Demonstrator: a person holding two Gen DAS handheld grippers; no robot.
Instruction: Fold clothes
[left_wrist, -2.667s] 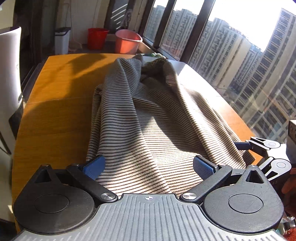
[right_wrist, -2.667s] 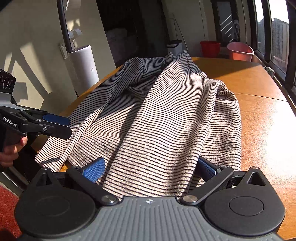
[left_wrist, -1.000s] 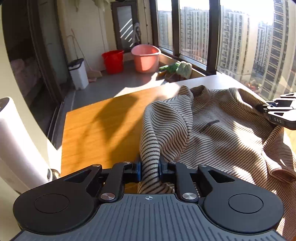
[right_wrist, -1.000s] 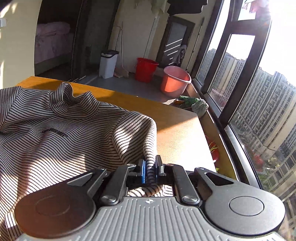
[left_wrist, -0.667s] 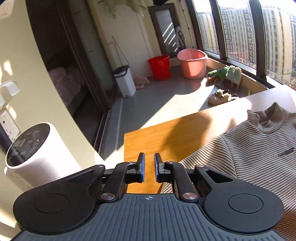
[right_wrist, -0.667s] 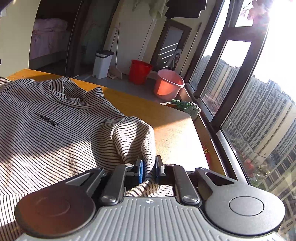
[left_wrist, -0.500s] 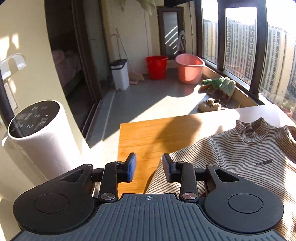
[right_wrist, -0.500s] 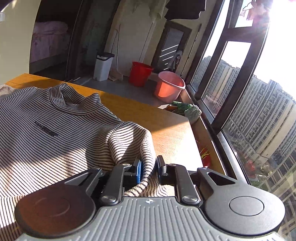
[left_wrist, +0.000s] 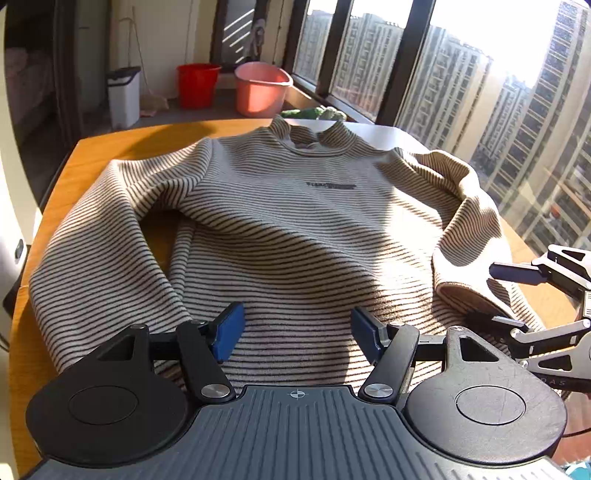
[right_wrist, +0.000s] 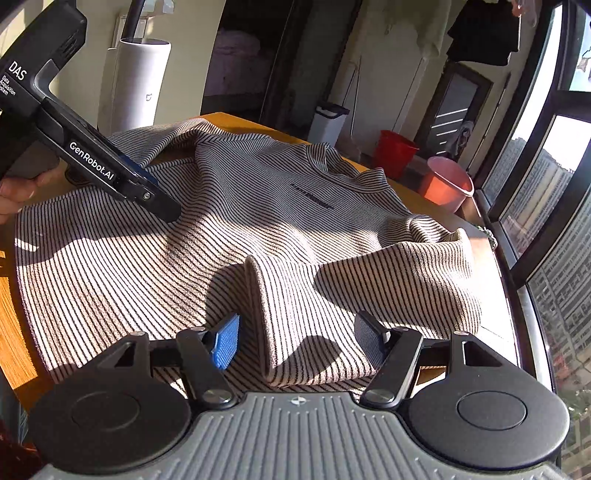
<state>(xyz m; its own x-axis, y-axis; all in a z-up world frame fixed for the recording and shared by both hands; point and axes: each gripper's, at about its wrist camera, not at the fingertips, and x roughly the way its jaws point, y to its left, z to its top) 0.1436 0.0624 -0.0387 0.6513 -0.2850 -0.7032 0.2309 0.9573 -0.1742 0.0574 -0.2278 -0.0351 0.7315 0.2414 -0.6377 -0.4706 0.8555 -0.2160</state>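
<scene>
A beige sweater with thin dark stripes (left_wrist: 314, 229) lies spread face up on the wooden table (left_wrist: 110, 147), its collar at the far end. My left gripper (left_wrist: 296, 332) hovers over the near hem; its jaws are opening and the pads press on nothing. In the right wrist view the sweater (right_wrist: 295, 221) has one sleeve (right_wrist: 295, 314) bent back across its body. My right gripper (right_wrist: 297, 343) is above that sleeve's cuff, jaws opening, cloth below them but not pinched. The right gripper (left_wrist: 506, 295) also shows at the left wrist view's right edge, and the left gripper (right_wrist: 155, 195) at the right wrist view's upper left.
Beyond the table's far end stand a red bucket (left_wrist: 197, 85), a pink basin (left_wrist: 260, 88) and a white bin (left_wrist: 123, 96). A tall white appliance (right_wrist: 142, 85) stands by the wall. Large windows run along one side. A person's hand (right_wrist: 14, 192) holds the left gripper.
Both grippers were shut on folds of the sweater a second ago; both have let go and opened. They have swung back to the near hem, and the sweater now lies flat.
</scene>
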